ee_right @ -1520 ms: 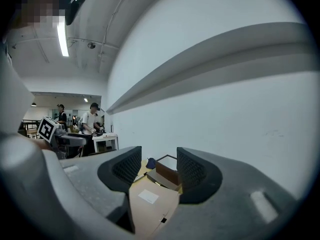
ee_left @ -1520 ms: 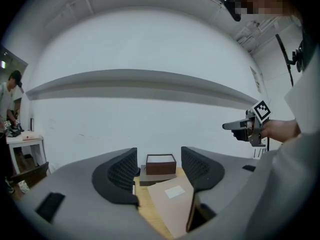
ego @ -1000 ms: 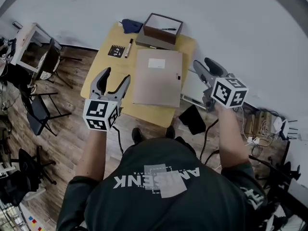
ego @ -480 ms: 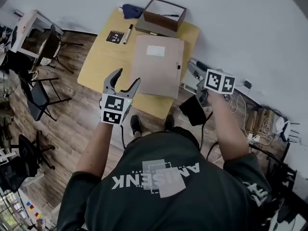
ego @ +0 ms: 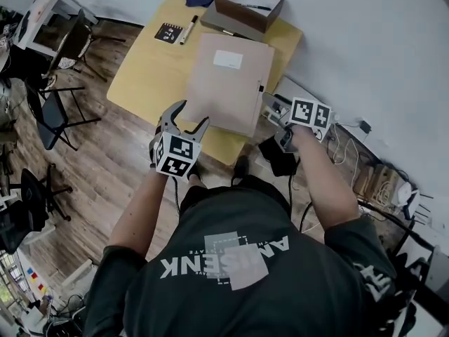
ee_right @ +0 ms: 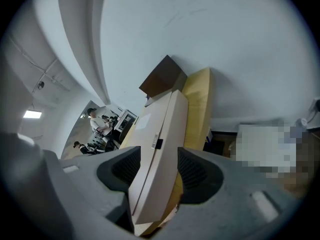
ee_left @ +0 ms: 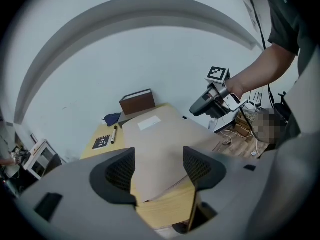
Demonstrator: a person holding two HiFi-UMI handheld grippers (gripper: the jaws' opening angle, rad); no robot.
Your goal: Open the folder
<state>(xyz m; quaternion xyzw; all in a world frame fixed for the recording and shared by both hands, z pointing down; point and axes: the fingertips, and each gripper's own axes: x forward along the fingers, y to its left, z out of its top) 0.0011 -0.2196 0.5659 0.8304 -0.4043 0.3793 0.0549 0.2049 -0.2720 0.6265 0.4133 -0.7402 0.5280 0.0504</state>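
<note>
At folder [ego: 228, 83], left hand-held gripper [ego: 189, 116], right hand-held gripper [ego: 272, 106], down-tilted, jaws apart.

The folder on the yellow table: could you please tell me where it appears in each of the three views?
Head view: the folder lies flat at upper centre.
Left gripper view: the folder fills the centre, running away toward the wall.
Right gripper view: the folder is at lower centre, seen from its side edge.
Shared landmark: the brown box just beyond the folder's far end shows in all three.
</note>
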